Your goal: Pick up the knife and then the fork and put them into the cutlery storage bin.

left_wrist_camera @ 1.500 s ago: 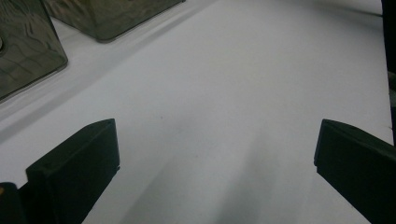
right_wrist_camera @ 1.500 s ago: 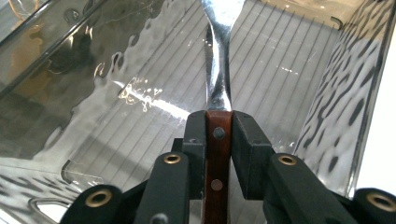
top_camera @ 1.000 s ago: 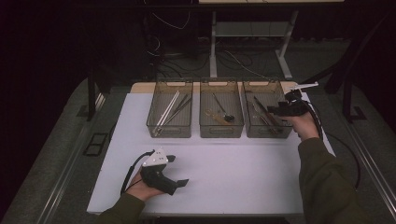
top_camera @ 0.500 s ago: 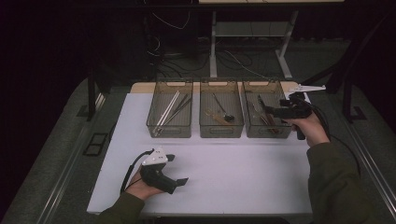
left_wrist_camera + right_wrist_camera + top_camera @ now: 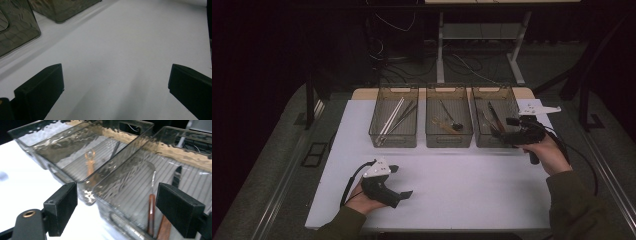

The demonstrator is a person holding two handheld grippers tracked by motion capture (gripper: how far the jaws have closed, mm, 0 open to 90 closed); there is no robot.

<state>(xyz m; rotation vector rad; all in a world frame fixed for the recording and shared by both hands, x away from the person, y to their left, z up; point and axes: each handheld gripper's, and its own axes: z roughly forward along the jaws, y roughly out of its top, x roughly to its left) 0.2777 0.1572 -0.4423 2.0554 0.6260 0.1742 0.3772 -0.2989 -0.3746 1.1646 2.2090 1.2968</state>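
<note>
Right gripper (image 5: pixel 507 131) empty, jaws just opening by right bin (image 5: pixel 495 95) — knives (image 5: pixel 151 213) inside; left gripper (image 5: pixel 404 194) open, idle.

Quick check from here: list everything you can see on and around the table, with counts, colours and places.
Bins: three, smoky clear, row at table's far edge.
Chopsticks: pale, a few, left bin; count unclear.
Utensils: amber and dark, middle bin.
Knives: two, brown handles, right bin.
Table: one, white.
Left tongs: black, open, low over near table.
Right tongs: black, open, at right bin's near edge, nothing between jaws.
</note>
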